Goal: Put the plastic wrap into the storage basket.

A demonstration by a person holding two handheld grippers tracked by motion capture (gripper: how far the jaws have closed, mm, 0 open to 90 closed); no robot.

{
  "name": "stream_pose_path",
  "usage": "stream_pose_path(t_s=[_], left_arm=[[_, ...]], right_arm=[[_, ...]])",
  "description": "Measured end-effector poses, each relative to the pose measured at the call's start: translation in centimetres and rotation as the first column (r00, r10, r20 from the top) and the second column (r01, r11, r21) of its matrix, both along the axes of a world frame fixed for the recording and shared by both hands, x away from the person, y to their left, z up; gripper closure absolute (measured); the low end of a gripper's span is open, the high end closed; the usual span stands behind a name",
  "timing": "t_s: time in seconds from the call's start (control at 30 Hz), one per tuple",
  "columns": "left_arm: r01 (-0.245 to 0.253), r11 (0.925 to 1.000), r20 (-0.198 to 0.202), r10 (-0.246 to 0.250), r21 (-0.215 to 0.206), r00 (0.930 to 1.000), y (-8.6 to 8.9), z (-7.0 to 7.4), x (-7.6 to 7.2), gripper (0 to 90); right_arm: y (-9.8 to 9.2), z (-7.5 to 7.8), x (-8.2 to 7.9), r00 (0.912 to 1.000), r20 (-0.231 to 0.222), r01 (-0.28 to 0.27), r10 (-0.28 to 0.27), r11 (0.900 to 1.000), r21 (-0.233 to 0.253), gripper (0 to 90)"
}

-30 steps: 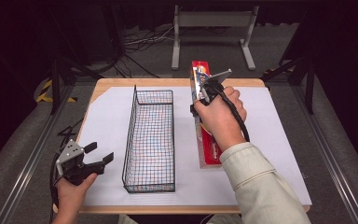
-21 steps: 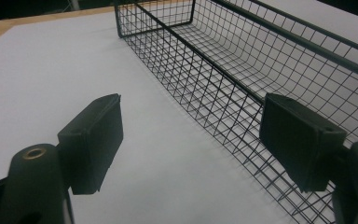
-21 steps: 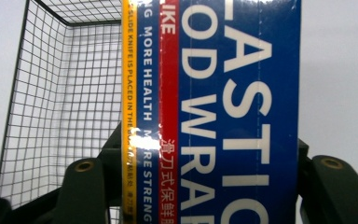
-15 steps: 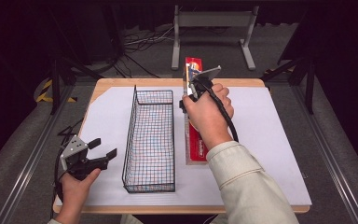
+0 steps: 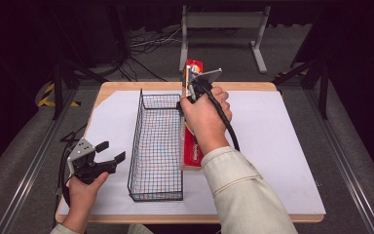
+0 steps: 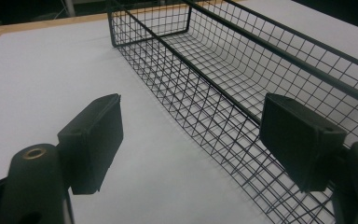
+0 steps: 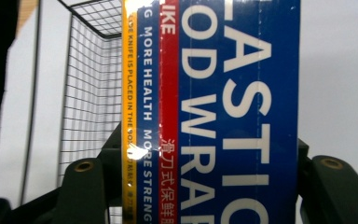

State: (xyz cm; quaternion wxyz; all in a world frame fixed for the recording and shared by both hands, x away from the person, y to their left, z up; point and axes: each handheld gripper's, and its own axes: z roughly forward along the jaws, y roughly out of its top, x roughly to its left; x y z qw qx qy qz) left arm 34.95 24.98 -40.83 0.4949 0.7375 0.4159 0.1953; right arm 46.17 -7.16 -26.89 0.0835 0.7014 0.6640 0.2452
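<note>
- The long red-and-blue plastic-wrap box (image 5: 193, 146) lies lengthwise along the right rim of the black wire mesh basket (image 5: 158, 146), its long axis parallel to the basket's.
- The right gripper (image 5: 193, 90) clamps the box's far end.
- The left gripper (image 5: 108, 152) hangs wide apart, holding nothing, left of the basket.

wire basket (image 5: 157, 146), boxed roll (image 5: 193, 146) perhaps gripped

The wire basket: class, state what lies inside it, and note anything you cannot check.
The wire basket holds nothing; white paper shows through its mesh. The right hand and plastic wrap box cover part of its right rim.
</note>
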Motion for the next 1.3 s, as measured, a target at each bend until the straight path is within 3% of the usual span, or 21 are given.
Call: stream_pose_path(t_s=[0.1,0.6,0.77,1.03,1.3], left_arm=[[-0.004,1.0,0.003,0.004,-0.005,1.0,0.0,0.0,0.2,22.2],[-0.019,0.9998,0.004,0.019,-0.004,0.9998,0.6,0.0,-0.4,22.2],[-0.026,0.9996,0.0,0.026,-0.003,0.9997,1.0,-0.2,-0.6,22.1],[-0.038,0.9993,-0.001,0.038,0.0,0.9993,1.6,-0.2,-1.3,22.1],[-0.05,0.9987,-0.003,0.05,0.005,0.9987,2.0,-0.3,-1.6,22.1]], right_arm=[[0.5,0.0,-0.1,1.0,0.002,-0.003,0.003,0.999,0.032,40.4],[4.0,-1.2,-0.1,0.9981,-0.029,-0.053,0.054,0.998,0.04,40.4],[4.6,-1.7,0.1,0.9973,-0.042,-0.057,0.06,0.995,0.083,40.3],[5.6,-2.8,0.1,0.9967,-0.036,-0.072,0.073,0.997,0.037,40.3],[6.5,-4.4,0.1,0.9953,-0.048,-0.083,0.085,0.996,0.032,40.2]])
